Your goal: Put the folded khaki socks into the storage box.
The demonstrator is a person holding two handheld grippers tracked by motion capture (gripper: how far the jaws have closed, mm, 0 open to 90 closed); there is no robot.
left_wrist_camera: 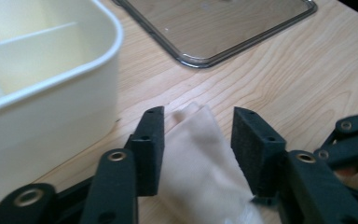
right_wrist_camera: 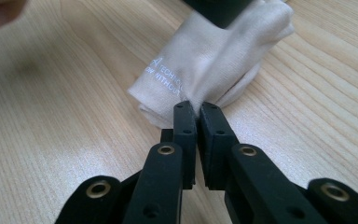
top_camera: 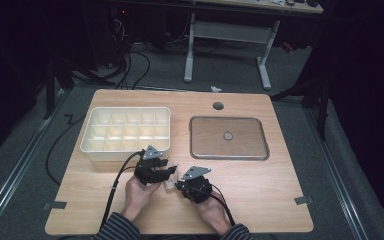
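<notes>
Two risks, larger first: the white divided plastic organiser box (top_camera: 126, 133) sits close, and a swing could knock it. The small folded cream cloth (right_wrist_camera: 214, 60) lies on the wooden table (top_camera: 260, 190) between both hands; the right gripper (right_wrist_camera: 197, 111) pinches its edge, the left gripper (left_wrist_camera: 198, 135) stands released around it, so one-sided pulling could unroll it.

White print "TECHNO…" (cut off, second line unclear) on the cloth (right_wrist_camera: 209, 60)
</notes>
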